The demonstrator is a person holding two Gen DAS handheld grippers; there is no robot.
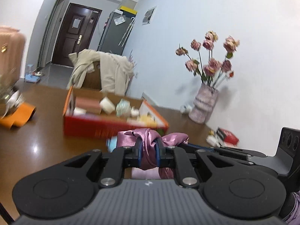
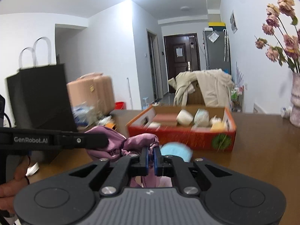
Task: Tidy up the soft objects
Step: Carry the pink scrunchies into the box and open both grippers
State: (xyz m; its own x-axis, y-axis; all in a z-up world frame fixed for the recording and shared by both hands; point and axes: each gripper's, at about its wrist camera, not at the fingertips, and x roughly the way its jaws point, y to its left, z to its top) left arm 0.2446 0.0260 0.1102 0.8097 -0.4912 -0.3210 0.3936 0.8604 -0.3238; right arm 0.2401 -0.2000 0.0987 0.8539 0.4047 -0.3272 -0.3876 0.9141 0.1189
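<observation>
So rn both grippers are clamped on the same pink satin cloth [image 1: 148, 140]: left gripper [image 1: 148, 146] pinches a thick fold, right gripper [image 2: 150, 154] is squeezed nearly flat on a thin edge. Cloth hangs bunched between them, above the brown table [image 1: 46, 140], just short of the red cardboard box [image 2: 180, 136] w/ other bits already in it. Looks like the carry step imo. There's a light blue thing [image 2: 177, 151] under it, too blurry to ID tbh. Next move prob needs both hands moving together over the box rim before letting go.
</observation>
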